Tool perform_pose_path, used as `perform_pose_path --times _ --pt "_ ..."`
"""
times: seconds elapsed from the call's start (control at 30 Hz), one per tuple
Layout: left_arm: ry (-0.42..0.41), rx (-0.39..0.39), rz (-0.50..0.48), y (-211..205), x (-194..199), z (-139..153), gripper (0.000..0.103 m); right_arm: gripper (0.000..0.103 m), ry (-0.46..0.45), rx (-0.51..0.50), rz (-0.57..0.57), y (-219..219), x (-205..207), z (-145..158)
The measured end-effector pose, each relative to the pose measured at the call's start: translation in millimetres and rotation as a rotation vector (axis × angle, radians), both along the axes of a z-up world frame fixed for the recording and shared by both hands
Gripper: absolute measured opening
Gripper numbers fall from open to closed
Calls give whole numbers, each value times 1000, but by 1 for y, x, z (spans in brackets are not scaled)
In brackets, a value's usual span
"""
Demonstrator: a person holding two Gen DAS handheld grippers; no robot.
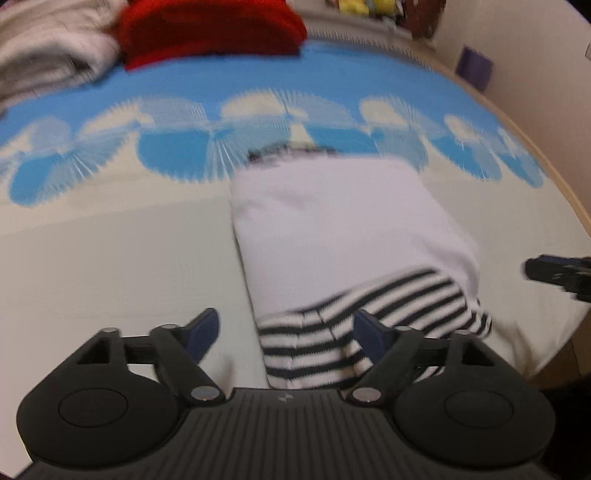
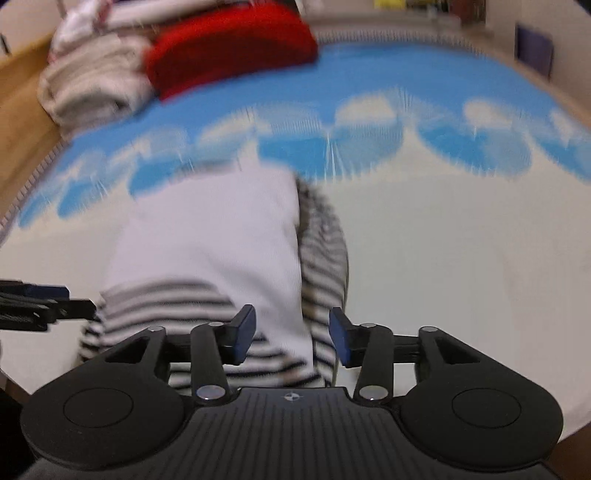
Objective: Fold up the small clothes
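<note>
The small white garment with striped sleeves lies folded into a narrow packet on the cream and blue mat, its striped end nearest both cameras; the left gripper stands wide open just over that striped end, pinching nothing; the right gripper is also parted, nothing pressed between its pads, over the packet's near right corner. The likely trouble is the loose striped sleeve along the right edge springing out and undoing the fold; a blue pad could also snag the knit and drag the packet askew; the red folded piece and the pale stack sit well apart, so little risk there.
</note>
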State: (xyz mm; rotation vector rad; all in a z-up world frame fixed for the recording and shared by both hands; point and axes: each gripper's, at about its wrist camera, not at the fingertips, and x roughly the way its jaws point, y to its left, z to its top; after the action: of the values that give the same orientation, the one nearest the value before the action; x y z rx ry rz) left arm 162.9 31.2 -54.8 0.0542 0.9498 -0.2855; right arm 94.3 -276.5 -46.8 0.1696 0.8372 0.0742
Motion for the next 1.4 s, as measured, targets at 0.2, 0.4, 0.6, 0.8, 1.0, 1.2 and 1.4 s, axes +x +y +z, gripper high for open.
perform_pose_path --times 0.2,0.4,0.6,0.8,1.0,1.2,1.4 --pt "-143 12 108 -1 -45 27 103 81 -135 12 -57 1 -47 26" --pt "-197 50 116 -18 -103 33 103 86 -200 -6 -113 14 -82 39" --pt "-180 40 192 -21 -141 42 103 90 -205 -8 -143 23 -111 44" --pt "-140 13 184 -30 -156 36 103 91 -168 -84 -59 44 -116 33" --pt "-106 17 216 -28 -148 24 103 91 -109 -123 8 63 -107 22" --pt "-108 13 230 -24 -147 24 103 91 -89 -122 17 65 -105 17" --pt "-98 11 221 -24 -145 23 103 91 -86 -119 16 61 -108 16"
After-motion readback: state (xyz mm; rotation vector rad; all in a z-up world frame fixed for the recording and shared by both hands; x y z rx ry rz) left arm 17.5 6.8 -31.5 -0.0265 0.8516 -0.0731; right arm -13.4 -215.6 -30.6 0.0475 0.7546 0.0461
